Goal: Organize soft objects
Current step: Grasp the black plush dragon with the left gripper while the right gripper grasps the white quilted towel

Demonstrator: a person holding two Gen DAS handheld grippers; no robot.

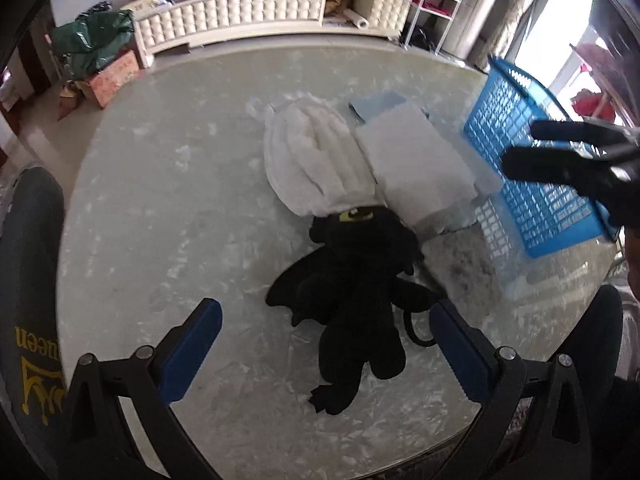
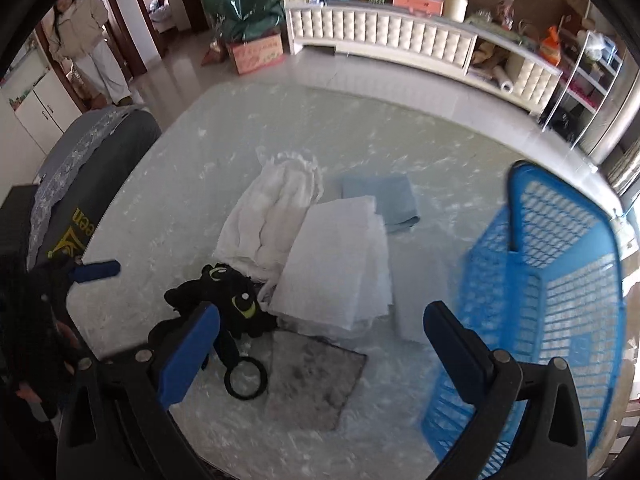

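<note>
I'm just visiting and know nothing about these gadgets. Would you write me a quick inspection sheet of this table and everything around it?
Surface: pale marbled table, with a grey patch lying flat on it.
Job's things: black plush dragon; rumpled white cloth; folded white cloth overlapping it; light blue cloth behind; blue basket, tilted, nothing seen inside.
Clutter: nothing seen on the table.
Grippers: left gripper open above the dragon; right gripper open, holding nothing.
Cables: nothing seen.
Surroundings: cream cabinet loaded with items; green bag; a person standing near a doorway.
</note>
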